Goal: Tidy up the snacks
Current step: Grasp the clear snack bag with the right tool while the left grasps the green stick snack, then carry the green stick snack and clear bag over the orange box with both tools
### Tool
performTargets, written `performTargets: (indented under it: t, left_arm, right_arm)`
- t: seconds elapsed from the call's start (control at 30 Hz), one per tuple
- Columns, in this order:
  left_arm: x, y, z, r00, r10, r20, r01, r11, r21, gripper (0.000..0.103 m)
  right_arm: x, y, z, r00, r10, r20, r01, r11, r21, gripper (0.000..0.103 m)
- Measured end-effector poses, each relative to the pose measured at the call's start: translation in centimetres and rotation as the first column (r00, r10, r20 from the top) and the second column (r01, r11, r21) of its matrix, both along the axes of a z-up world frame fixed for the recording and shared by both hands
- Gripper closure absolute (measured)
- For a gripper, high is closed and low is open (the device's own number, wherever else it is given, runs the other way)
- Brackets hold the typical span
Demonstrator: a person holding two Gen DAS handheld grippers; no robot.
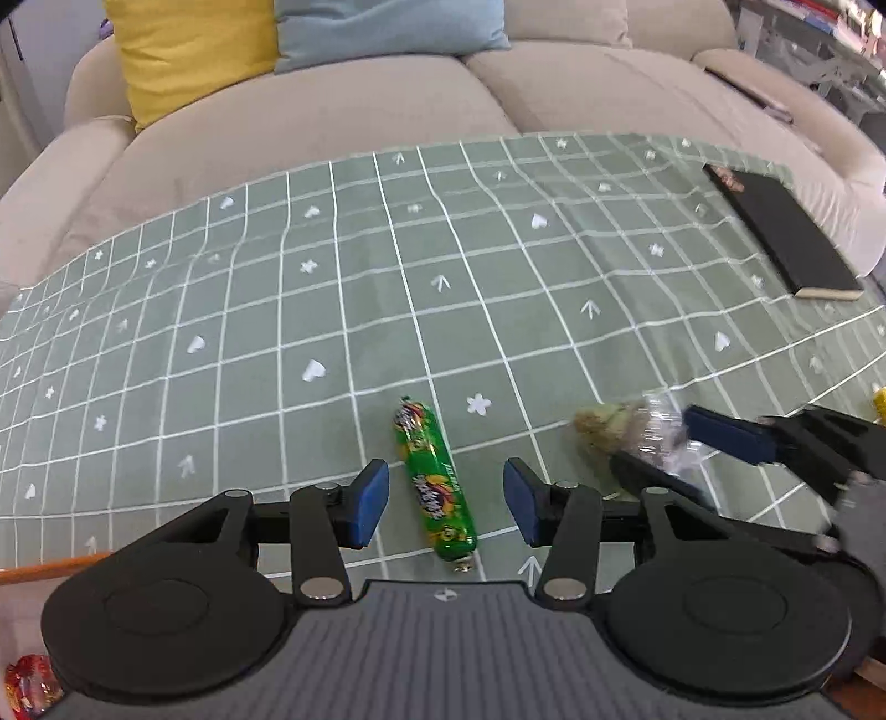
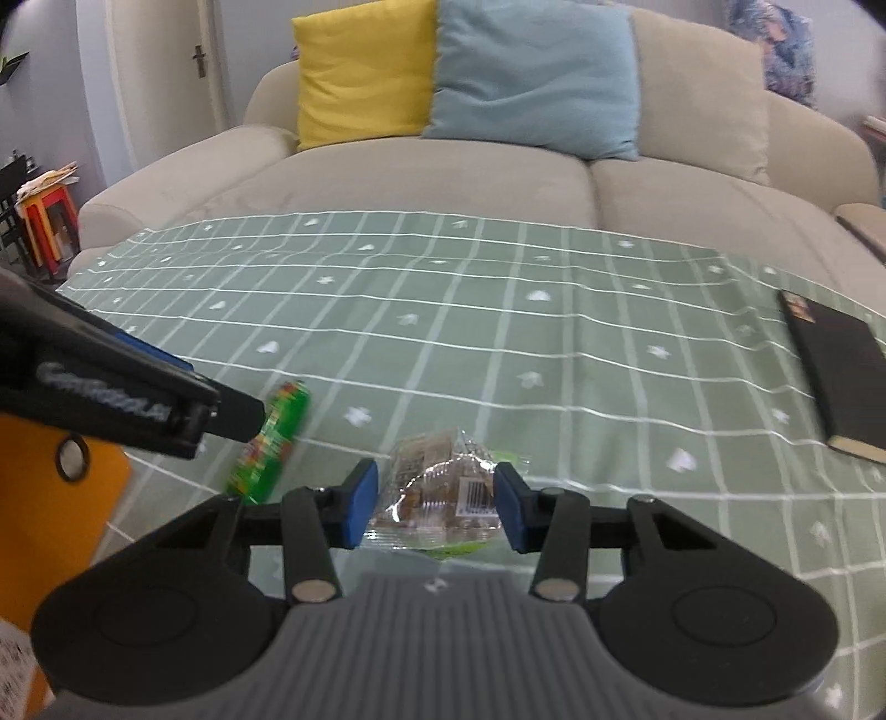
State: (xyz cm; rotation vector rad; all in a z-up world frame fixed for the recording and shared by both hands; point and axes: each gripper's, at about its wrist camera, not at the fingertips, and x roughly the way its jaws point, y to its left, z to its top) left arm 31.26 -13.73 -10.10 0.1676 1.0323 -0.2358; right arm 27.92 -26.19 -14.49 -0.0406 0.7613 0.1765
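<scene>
A green snack tube with bright cartoon print and crimped ends lies on the checked tablecloth in the lower centre of the left view, its long axis running up the frame and leaning slightly left. The left gripper straddles it, fingers apart. The right gripper is spread around a clear-wrapped cake packet at lower centre.

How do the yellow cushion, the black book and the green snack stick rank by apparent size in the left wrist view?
1. yellow cushion, although cropped by the frame edge
2. black book
3. green snack stick

The stick lies nearest the camera, so its true size is probably smaller still.
</scene>
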Motion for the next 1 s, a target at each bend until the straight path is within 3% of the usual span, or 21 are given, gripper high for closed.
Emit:
performTargets:
  t: [0.27, 0.5, 0.73, 1.0]
  left_arm:
    - [2.7, -0.6, -3.2, 0.991, 0.114, -0.065, -0.111, 0.992, 0.054, 0.044]
    - [2.4, -0.3, -3.5, 0.990, 0.121, -0.069, -0.120, 0.993, 0.021, 0.076]
    - [0.9, -0.3, -3.3, 0.989, 0.120, -0.089, -0.122, 0.992, -0.024, 0.078]
    - [-3.4, -0.9, -3.0, 0.987, 0.094, -0.129, -0.101, 0.994, -0.048, 0.078]
  right_arm:
    - [-2.5, -1.7, 0.1, 0.999, -0.033, 0.013, 0.033, 0.999, 0.010, 0.059]
    - [-2.8, -1.7, 0.0, 0.999, -0.040, 0.016, 0.040, 0.999, 0.005, 0.059]
    - [-4.0, -1.6, 0.4, 0.997, -0.070, -0.020, 0.070, 0.998, 0.008, 0.060]
    - [-7.2, -0.7, 1.2, 0.994, -0.079, -0.081, 0.077, 0.996, -0.034, 0.061]
